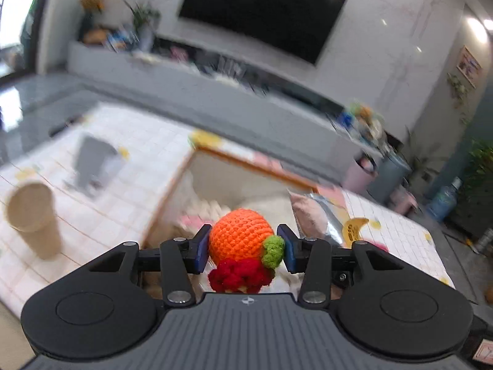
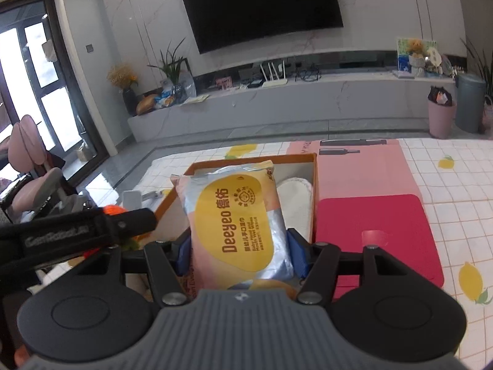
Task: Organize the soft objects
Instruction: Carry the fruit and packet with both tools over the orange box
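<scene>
My left gripper (image 1: pixel 243 246) is shut on an orange crocheted fruit (image 1: pixel 240 236) with a green leaf and a red crocheted part below it, held above the near edge of an orange-rimmed box (image 1: pixel 246 162). My right gripper (image 2: pixel 238 252) is shut on a pack of Deeyeo wet wipes (image 2: pixel 237 215), held over the same box (image 2: pixel 315 185). The pack also shows in the left wrist view (image 1: pixel 311 215). A white soft item (image 2: pixel 295 197) lies inside the box. The left gripper's arm (image 2: pixel 77 231) crosses the right wrist view at the left.
A paper cup (image 1: pixel 34 219) and a grey item (image 1: pixel 92 163) stand on the checked tablecloth left of the box. A red mat (image 2: pixel 376 234) and a pink sheet (image 2: pixel 360 166) lie right of the box. A TV cabinet and bins stand beyond the table.
</scene>
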Demonstrator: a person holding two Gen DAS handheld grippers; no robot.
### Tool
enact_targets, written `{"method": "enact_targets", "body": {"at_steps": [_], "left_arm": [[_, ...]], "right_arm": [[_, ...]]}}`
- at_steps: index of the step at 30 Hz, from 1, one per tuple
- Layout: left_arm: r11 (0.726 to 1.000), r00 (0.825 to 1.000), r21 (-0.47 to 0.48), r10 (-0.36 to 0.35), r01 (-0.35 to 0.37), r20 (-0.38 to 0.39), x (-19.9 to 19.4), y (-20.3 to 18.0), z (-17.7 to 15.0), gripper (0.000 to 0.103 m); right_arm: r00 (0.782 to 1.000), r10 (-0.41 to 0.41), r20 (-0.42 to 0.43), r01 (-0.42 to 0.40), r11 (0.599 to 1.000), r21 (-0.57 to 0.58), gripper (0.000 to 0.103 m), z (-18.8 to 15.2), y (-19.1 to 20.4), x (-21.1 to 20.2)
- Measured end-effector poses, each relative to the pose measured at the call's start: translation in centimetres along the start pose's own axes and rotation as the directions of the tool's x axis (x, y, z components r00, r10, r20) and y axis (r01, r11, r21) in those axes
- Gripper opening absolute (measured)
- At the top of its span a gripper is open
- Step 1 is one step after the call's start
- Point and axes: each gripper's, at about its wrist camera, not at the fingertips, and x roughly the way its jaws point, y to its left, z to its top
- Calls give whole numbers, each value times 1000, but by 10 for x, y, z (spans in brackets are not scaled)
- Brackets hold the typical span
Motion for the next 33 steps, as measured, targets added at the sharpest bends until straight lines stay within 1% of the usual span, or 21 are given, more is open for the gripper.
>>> {"method": "enact_targets", "body": {"at_steps": [1,2,3,5,6,7,8,9,10,11,12,14,16,17,21,24,25,26,29,31,33], "left_arm": [[1000,999,-14,-23,22,-24,7,5,-3,52],[999,999,-30,-23,22,-40,14,9,-7,52],[1000,999,-30,2,-4,-53,20,11,-13,52],[998,995,0,69,-70,-73,29,12,-21,52],[998,994,-4,65,-66,-93,32,15,-23,52],[999,993,-25,43,-46,-111,33,18,-24,52],[998,993,-53,19,-26,-114,34,22,-25,52],[998,995,-65,14,-21,-102,34,24,-25,52],[998,996,-62,26,-32,-88,34,25,-24,53],[997,995,-54,49,-53,-84,33,25,-24,57],[998,995,-47,48,-53,-90,33,24,-23,59],[998,995,-51,32,-36,-91,29,22,-23,74],[999,998,-53,7,-10,-66,24,19,-22,85],[999,999,-45,3,-6,-53,20,17,-22,87],[997,998,-39,61,-61,-2,3,17,-21,87],[991,993,-53,119,-119,-1,-6,24,-17,87],[989,990,-47,142,-141,3,-8,26,-16,85],[990,991,-34,135,-135,8,-10,27,-16,85],[989,989,-17,144,-144,11,-15,27,-16,85],[984,984,4,178,-178,25,-16,24,-17,85],[979,979,34,200,-201,36,-18,23,-18,85]], "right_arm": [[1000,5,-7,-5,1000,-5,61,-6,-1,2],[1000,11,-16,-11,1000,-1,61,-10,-3,3],[1000,14,-23,-14,1000,8,61,-12,-6,6],[1000,12,-11,-12,1000,-16,61,-17,-4,5],[1000,10,0,-10,999,-32,61,-19,-2,3],[1000,6,2,-6,999,-46,61,-19,0,3],[1000,4,1,-4,998,-57,61,-21,2,3],[1000,3,3,-3,998,-65,61,-21,3,3],[1000,0,7,0,997,-73,61,-22,3,3],[1000,-2,10,3,997,-81,61,-23,2,3],[1000,-4,12,5,996,-93,61,-24,3,4],[1000,-7,14,9,994,-109,61,-26,4,4],[1000,-8,13,9,994,-108,61,-25,5,5],[1000,-8,13,9,994,-106,61,-24,4,5],[1000,-15,14,17,995,-101,61,-24,3,5],[1000,-26,16,28,994,-103,61,-25,5,5],[999,-38,17,39,994,-106,61,-25,8,5],[999,-44,27,47,992,-119,61,-26,11,7],[991,-117,61,127,970,-208,61,-30,23,11],[986,-150,68,161,961,-224,61,-33,29,13],[985,-163,64,173,961,-218,61,-34,31,14]]}}
